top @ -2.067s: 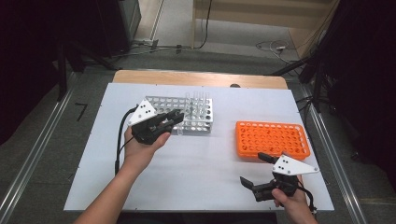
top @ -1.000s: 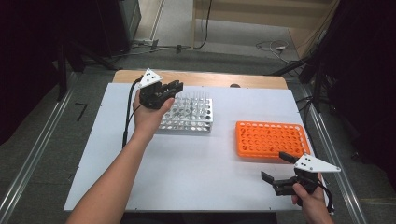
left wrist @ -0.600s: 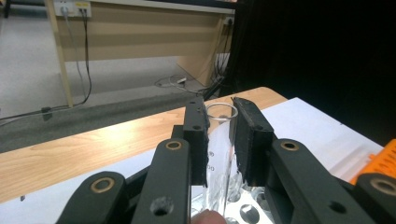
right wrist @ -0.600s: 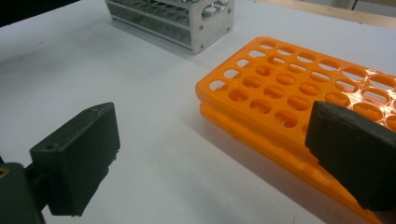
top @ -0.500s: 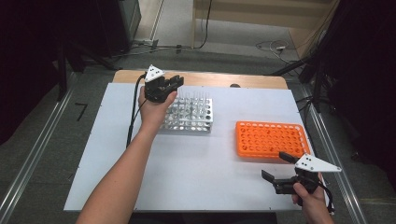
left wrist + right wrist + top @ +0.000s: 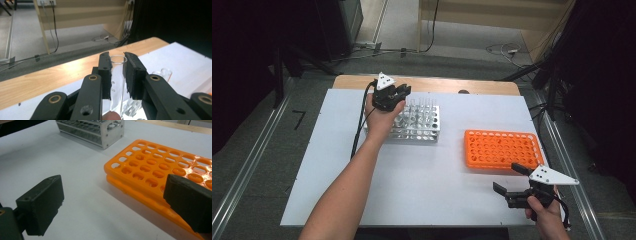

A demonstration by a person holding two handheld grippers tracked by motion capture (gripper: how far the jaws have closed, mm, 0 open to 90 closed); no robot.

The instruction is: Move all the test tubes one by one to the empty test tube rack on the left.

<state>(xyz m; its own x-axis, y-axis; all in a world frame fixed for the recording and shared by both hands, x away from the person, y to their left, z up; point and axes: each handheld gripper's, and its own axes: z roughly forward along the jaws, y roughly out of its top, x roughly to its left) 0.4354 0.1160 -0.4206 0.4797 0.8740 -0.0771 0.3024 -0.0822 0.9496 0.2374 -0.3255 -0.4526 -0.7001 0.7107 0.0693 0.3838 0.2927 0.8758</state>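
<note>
A light, fragile, slippery glass test tube is being pinched just below its rim by the left gripper, while the right gripper is being kept spread.

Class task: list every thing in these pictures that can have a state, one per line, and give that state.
Left gripper: shut on a glass tube, held over the metal rack.
Glass tube: upright, open-topped, looks empty, clamped between the jaws.
Metal rack: standing on the table, holding several tubes.
Orange rack: lying flat, all holes empty.
Right gripper: open, holding nothing, near the orange rack.
</note>
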